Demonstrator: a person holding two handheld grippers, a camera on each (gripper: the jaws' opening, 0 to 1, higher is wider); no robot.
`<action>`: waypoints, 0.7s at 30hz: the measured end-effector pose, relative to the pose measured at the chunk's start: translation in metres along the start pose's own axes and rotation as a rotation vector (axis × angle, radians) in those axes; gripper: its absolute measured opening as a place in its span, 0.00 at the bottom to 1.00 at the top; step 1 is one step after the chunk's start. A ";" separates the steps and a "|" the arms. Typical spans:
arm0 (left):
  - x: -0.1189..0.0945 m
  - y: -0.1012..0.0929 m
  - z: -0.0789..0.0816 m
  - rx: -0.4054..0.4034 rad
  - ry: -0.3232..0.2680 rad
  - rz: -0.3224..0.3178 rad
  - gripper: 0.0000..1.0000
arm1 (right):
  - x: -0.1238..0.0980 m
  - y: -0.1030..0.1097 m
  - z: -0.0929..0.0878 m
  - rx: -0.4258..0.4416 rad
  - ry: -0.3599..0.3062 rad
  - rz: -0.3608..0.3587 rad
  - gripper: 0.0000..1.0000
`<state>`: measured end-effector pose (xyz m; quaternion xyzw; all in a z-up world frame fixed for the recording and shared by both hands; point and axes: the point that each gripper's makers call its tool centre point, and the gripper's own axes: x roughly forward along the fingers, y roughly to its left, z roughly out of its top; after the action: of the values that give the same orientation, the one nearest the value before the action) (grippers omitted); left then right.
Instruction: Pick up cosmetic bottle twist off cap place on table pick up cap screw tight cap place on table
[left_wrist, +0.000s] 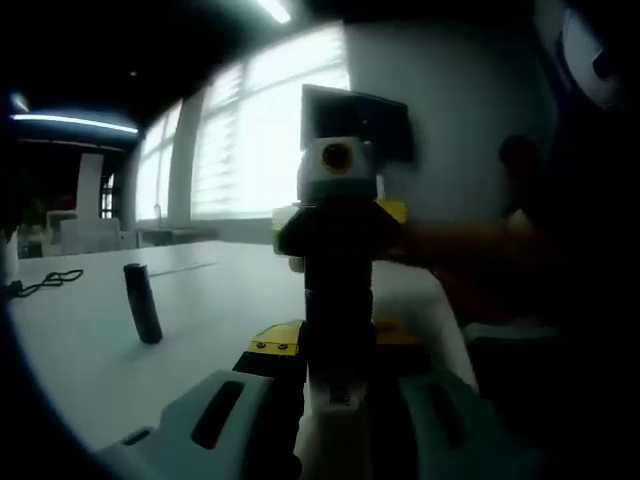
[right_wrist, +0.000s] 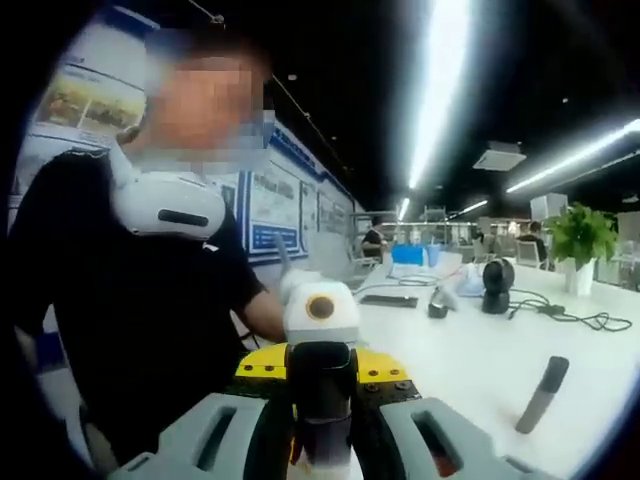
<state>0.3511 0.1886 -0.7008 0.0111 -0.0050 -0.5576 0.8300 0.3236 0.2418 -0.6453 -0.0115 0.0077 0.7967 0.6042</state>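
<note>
**White bottle caught between 2 grippers, mid-twist by the look of it**

So both grippers are nose to nose over the table (left_wrist: 220, 290), and the cosmetic bottle (left_wrist: 336, 392) sits between them, up off the surface. In the left gripper view, the left gripper (left_wrist: 335, 405) has its jaws pulled in on a pale bit of the bottle at 6 o'clock. The right gripper (left_wrist: 340, 250) comes in head-on from 12 o'clock, black and yellow, with its dark jaws running straight down onto the same piece. The right gripper view is the mirror of that: the right gripper's jaws rise at 6 o'clock, and the left gripper (right_wrist: 320, 340) faces it dead centre. As far as I can see, both pairs of jaws are clamped on the bottle with nothing slack. I honestly can't tell which side has the cap and which has the body, because it's all dark and crammed together in there.

A dark cylinder (left_wrist: 143, 303) stands a bit tilted on the table, at 9 o'clock in the left gripper view and 4 o'clock in the right. It's well apart from both grippers. It could be another tube, hard to say.

My read is that this is a twisting step. Whether it's unscrewing or tightening, the frames don't settle.

For the next move, 1 gripper should hold dead steady while the other rotates about the bottle's long axis. Keep the 2 lined up so the thread doesn't bind or the bottle slip out sideways.
</note>
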 end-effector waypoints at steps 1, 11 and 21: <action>0.000 0.000 0.000 0.000 0.000 -0.001 0.13 | 0.000 0.001 0.000 -0.001 -0.001 0.005 0.15; 0.001 -0.002 0.000 -0.004 0.000 -0.006 0.13 | -0.002 0.002 0.000 0.009 -0.002 0.012 0.16; 0.001 -0.002 0.000 0.000 -0.001 -0.006 0.13 | -0.001 0.002 0.006 0.019 -0.015 -0.012 0.28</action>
<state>0.3494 0.1872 -0.7013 0.0109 -0.0052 -0.5602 0.8283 0.3220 0.2404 -0.6389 0.0002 0.0106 0.7930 0.6092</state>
